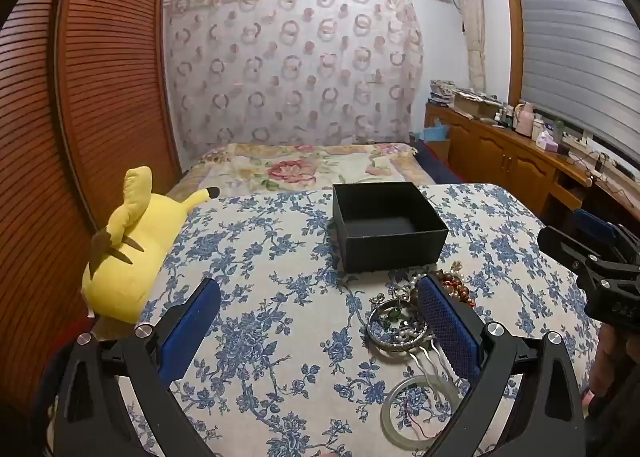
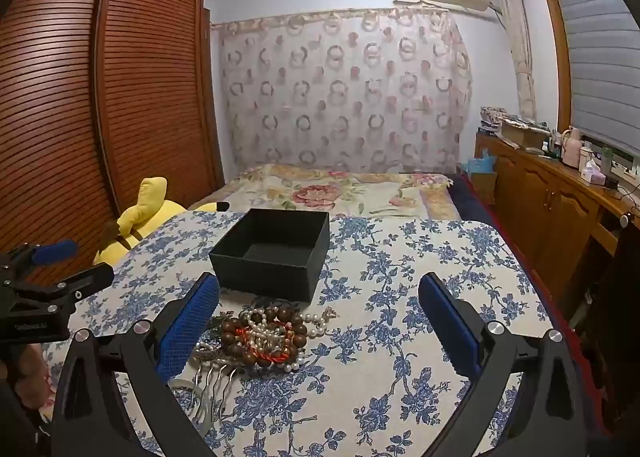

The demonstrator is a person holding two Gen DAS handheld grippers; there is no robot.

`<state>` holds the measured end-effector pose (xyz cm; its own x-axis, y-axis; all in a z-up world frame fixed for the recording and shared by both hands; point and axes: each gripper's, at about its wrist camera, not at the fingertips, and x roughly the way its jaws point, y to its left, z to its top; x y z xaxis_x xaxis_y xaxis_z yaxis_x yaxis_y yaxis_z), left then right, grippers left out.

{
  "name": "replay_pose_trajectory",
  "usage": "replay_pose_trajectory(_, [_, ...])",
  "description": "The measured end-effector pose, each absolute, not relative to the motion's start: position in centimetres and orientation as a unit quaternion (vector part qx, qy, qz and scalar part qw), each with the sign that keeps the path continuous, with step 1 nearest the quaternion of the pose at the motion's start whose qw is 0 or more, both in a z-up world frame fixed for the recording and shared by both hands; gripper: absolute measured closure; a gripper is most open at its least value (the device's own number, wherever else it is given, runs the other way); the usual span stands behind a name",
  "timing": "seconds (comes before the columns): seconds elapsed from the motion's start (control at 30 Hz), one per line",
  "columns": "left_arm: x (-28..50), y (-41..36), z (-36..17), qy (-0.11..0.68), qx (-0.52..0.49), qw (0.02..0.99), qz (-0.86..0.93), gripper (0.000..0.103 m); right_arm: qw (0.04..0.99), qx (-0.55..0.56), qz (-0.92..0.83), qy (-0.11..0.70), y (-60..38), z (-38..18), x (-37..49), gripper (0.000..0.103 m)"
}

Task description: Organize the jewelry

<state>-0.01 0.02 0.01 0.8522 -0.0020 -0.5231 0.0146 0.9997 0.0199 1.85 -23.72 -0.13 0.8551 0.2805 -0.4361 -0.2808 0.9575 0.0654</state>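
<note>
Both tools spread wide, nothing held: left tool (image 1: 320,305), right tool (image 2: 320,301). Jewelry pile (image 2: 264,333) light, tangly, beads slippery; grab wooden bead bracelet (image 2: 240,331) across strand, then black box (image 2: 276,253).

Box (image 2: 276,253): matt black, looks like card
Tablecloth (image 2: 400,317): woven cloth, blue floral print
Beaded bracelet (image 2: 264,333): polished brown wood (red cord threaded through)
Pearls (image 2: 316,323): glossy white
Bangle (image 1: 396,327): shiny metal
Ring (image 1: 420,413): smooth, translucent pale green
Pads (image 1: 448,321): rough blue mesh texture
Plush toy (image 1: 128,245): soft yellow fabric
</note>
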Motion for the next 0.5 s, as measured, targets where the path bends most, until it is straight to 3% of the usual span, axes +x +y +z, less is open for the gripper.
replay_pose_trajectory(0.5, [-0.01, -0.09, 0.35, 0.268, 0.01, 0.963, -0.008, 0.008, 0.964, -0.003, 0.147, 0.224, -23.81, -0.09, 1.84, 0.002])
